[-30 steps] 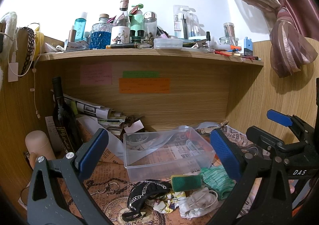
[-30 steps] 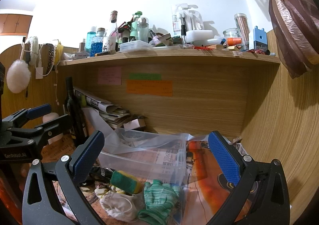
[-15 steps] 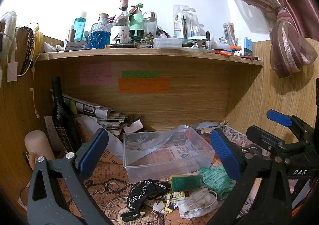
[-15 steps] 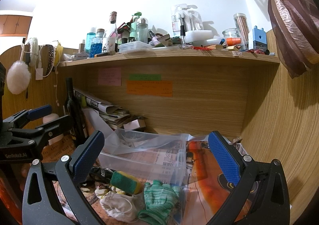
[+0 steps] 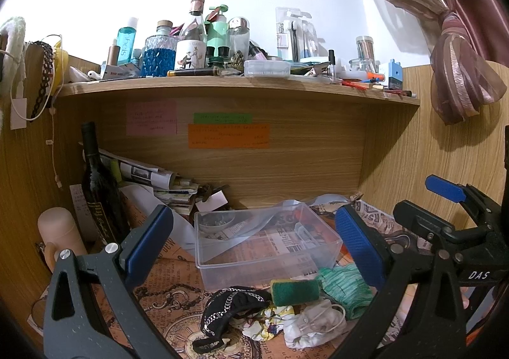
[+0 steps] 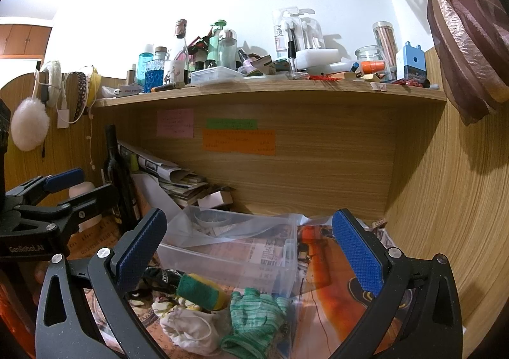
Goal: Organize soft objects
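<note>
Tools (image 5: 254, 250) (image 6: 248, 250) both spread, empty. Your glove (image 6: 257, 317) lies at 6 o'clock before the bin (image 6: 235, 250): limp, light, probably snaggy; pinch its bunched cuff.

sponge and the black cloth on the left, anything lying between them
Nothing separate: in the left wrist view the green sponge sits right against the black chain-trimmed cloth, with floral fabric just below where they meet.
</note>
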Demonstrator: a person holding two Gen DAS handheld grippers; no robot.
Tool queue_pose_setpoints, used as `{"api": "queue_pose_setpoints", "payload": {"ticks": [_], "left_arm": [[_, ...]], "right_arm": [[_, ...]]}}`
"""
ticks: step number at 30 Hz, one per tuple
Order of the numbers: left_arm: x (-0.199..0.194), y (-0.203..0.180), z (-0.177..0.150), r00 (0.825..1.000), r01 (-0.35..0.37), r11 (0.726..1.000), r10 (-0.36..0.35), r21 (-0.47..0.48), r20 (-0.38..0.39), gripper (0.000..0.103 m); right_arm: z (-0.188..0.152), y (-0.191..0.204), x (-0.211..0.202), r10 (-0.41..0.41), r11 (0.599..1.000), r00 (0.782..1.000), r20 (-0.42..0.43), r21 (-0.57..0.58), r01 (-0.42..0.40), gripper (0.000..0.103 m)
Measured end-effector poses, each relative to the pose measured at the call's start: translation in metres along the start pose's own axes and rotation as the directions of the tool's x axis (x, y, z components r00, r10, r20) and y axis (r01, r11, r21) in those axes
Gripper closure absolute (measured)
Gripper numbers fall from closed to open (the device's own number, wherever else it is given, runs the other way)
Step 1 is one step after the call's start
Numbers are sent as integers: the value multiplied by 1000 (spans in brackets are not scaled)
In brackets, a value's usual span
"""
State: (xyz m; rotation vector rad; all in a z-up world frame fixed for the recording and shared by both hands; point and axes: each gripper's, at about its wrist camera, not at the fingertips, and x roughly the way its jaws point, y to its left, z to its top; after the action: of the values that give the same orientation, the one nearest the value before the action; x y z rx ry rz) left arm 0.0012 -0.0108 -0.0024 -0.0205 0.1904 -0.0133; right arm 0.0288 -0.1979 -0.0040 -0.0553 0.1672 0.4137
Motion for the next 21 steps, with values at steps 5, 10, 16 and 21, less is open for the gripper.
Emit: {"api": "queue_pose_setpoints", "payload": {"ticks": [5,10,16,21], "left_arm": [[0,-1,0,1000,0,1000,0,0,-1,0],[0,-1,0,1000,1,1000,-1,-1,-2,0],[1,-1,-1,1000,4,1000,-4,-7,-5,0],[8,4,-6,999,2,1000,-2,-18,-40,0]], "right_arm": [[0,0,0,1,1000,1000,1,1,-1,0],[1,0,-1,1,1000,1000,1,2,-1,0],[0,0,-2,-15,1000,1000,9,5,15,0],[-3,1,4,-20,1000,1000,-14,5,20,0]]}}
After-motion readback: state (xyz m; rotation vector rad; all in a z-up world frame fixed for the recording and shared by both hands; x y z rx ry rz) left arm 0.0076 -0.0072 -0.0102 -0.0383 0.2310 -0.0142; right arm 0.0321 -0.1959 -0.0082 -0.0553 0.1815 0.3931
